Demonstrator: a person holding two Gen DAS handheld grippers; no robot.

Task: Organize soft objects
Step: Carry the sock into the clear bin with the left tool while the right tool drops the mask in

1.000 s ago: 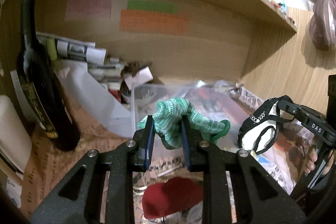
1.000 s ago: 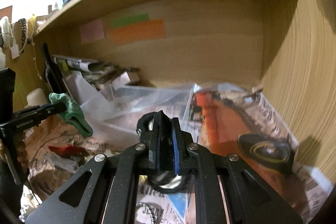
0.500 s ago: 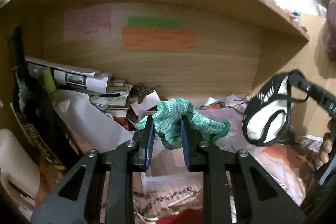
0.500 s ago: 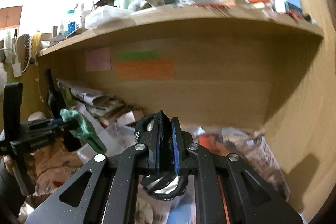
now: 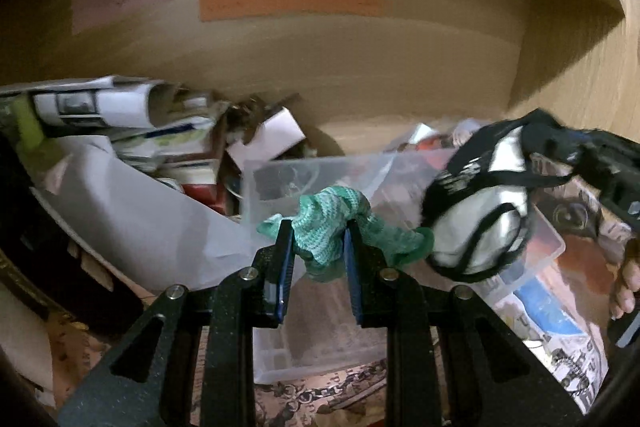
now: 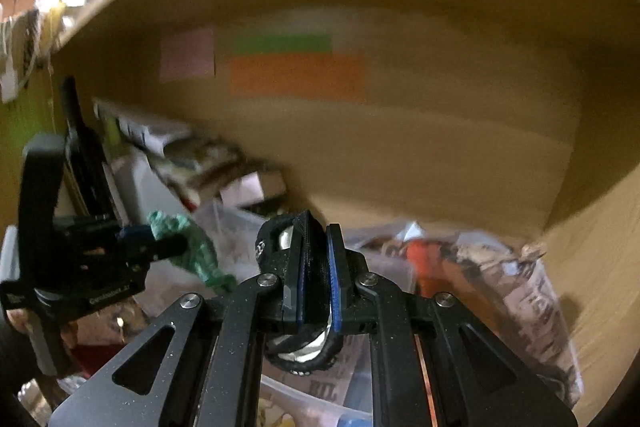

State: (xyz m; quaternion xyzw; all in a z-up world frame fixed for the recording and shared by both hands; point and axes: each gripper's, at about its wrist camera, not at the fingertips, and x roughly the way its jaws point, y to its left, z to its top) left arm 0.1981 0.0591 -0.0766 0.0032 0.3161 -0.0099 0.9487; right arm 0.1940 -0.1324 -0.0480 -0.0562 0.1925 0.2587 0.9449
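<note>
The left claw (image 5: 316, 251) is closed on a green knit cloth (image 5: 324, 227), pinching it near the middle so both ends droop clear of the clutter — a grip that keeps the soft piece bunched and easy to drop. It hangs above a clear plastic bin (image 5: 552, 247) on the counter, which looks like the place meant for these items. At 3 o'clock from the cloth, the right claw (image 6: 314, 267) is clamped nearly shut on a black-and-white strappy garment (image 5: 476, 211), held up by its black band so the white part dangles over the same bin. At 10 o'clock, papers (image 5: 100, 107) crowd the back of the alcove, leaving the bin as the only open spot.
</note>
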